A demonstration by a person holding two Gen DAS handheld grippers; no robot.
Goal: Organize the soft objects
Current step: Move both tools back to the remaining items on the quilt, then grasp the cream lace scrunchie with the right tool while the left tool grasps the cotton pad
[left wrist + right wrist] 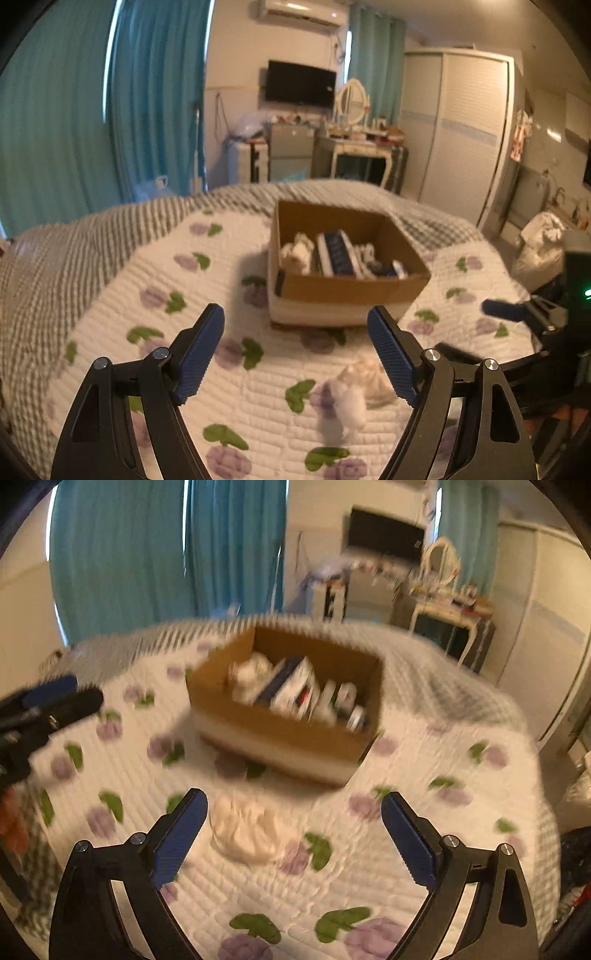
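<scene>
Holding both grippers, left (295,347) and right (294,832), spread and empty. Loose sock (245,834) lies on quilt (424,775) between right fingers, ready for pinching; box (291,734) waits beyond, part filled.

Open quilt (110,295) around cardboard box (347,288)

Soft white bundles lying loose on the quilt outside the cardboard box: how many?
1. A crumpled white bundle lies on the quilt in front of the cardboard box, between both grippers' open jaws. Blur could hide a second piece beside it.
</scene>
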